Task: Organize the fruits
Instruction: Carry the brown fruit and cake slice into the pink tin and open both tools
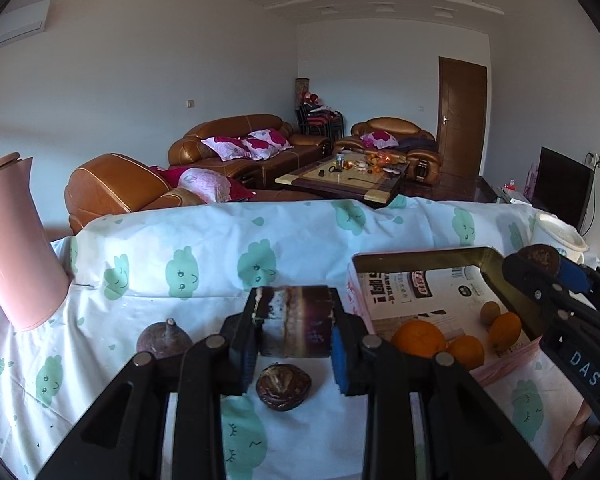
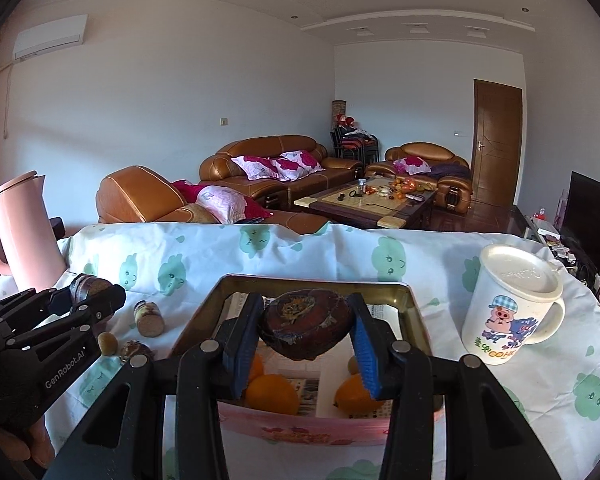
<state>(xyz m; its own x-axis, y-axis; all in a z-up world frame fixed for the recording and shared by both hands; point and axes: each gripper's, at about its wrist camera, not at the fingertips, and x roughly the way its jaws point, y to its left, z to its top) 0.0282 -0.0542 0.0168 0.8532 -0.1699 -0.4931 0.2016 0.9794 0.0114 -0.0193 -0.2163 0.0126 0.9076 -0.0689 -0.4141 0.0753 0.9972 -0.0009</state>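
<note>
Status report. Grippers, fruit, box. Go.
Left gripper shut on a dark cut piece. Right gripper shut on a dark fruit, above the box. Oranges inside. Nothing in the way.

A home living room: brown leather sofas (image 2: 278,168), coffee table (image 2: 364,202), television (image 2: 594,216).

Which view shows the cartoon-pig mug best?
The right wrist view: the mug stands whole on the cloth, lid, handle and pig print clear. The left wrist view catches only its lidded top behind the right tongs.
</note>
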